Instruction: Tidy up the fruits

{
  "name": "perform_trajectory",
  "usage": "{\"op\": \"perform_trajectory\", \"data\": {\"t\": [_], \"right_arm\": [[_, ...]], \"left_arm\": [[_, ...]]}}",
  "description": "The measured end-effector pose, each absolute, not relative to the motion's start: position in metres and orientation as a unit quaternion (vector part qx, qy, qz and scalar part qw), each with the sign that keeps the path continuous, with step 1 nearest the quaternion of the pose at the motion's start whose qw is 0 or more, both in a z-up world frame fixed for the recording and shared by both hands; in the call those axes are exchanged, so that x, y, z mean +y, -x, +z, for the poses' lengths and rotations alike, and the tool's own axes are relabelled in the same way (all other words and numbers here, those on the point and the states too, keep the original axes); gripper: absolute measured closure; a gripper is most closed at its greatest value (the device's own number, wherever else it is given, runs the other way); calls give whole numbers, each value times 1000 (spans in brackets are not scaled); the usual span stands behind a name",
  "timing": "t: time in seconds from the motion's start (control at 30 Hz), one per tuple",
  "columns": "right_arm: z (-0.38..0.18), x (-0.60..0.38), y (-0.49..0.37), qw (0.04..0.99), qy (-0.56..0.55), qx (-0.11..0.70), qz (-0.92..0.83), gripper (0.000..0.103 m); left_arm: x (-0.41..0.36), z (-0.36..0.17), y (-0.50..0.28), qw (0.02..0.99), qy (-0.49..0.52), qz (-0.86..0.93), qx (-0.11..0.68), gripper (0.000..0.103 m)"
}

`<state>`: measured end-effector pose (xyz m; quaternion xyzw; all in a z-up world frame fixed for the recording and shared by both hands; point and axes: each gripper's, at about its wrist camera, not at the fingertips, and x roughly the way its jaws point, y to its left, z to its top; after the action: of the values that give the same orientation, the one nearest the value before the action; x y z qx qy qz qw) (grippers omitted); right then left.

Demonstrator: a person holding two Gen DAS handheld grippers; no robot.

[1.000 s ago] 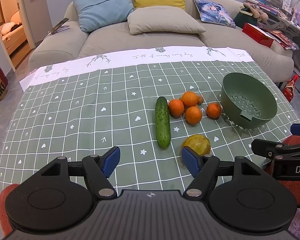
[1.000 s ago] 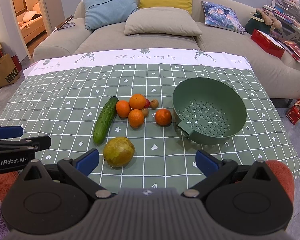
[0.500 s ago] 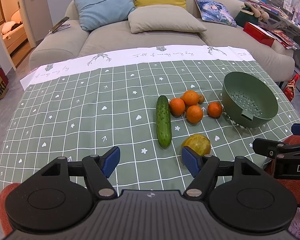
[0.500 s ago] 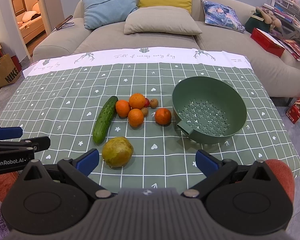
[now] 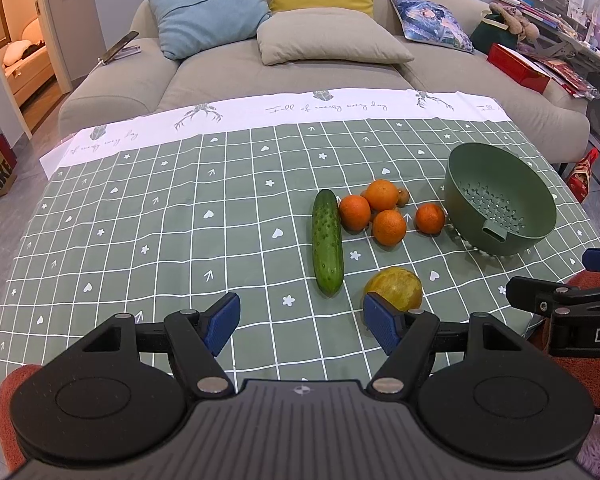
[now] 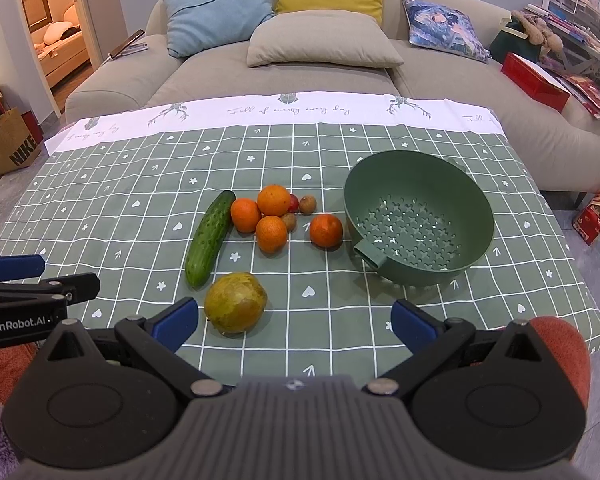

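1. Left gripper (image 5: 300,322): fingers spread wide, nothing between the blue pads (image 5: 220,322). It hovers over the near edge of the table, short of all the produce.
2. Right gripper (image 6: 294,326): spread wider still, holding nothing, also at the near edge. In the left wrist view its black finger shows at 3 o'clock; in the right wrist view the left gripper's finger shows at 9 o'clock.
3. Table (image 6: 100,200): green checked cloth with a white lettered band along the far side.
4. Yellow-green fruit (image 6: 236,302): nearest item, at 11 o'clock from the right gripper, just beyond its left pad. In the left wrist view it lies right behind the left gripper's right pad; I cannot tell if they touch.
5. Cucumber (image 6: 210,238): lies flat at 10 o'clock from the yellow-green fruit, its far end beside the oranges.
6. Three oranges (image 6: 270,216) clustered at 12 o'clock from the yellow-green fruit, touching or nearly so. A fourth orange (image 6: 326,230) sits apart at 3 o'clock from the cluster, near the colander.
7. Small brown fruits (image 6: 307,204) and one small red fruit (image 6: 293,202) tucked behind and among the oranges.
8. Green colander (image 6: 476,200): upright, perforated, nothing inside, at 3 o'clock from the fruit group.
9. Sofa (image 6: 204,72) with cushions beyond the table at 12 o'clock.
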<state>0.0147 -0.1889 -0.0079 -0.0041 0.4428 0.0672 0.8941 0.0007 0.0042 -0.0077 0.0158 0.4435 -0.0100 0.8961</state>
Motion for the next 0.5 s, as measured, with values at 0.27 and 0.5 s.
{"op": "perform_trajectory", "data": {"t": [0.27,0.5], "right_arm": [[-8,-189,-15,894,4,444,67,5],[-9,-188,-16,893,3,446,67,5]], "left_arm": [[5,-8,-1,896,-15,-10,444,21],[5,-8,0,896,-16,-10,444,20]]}}
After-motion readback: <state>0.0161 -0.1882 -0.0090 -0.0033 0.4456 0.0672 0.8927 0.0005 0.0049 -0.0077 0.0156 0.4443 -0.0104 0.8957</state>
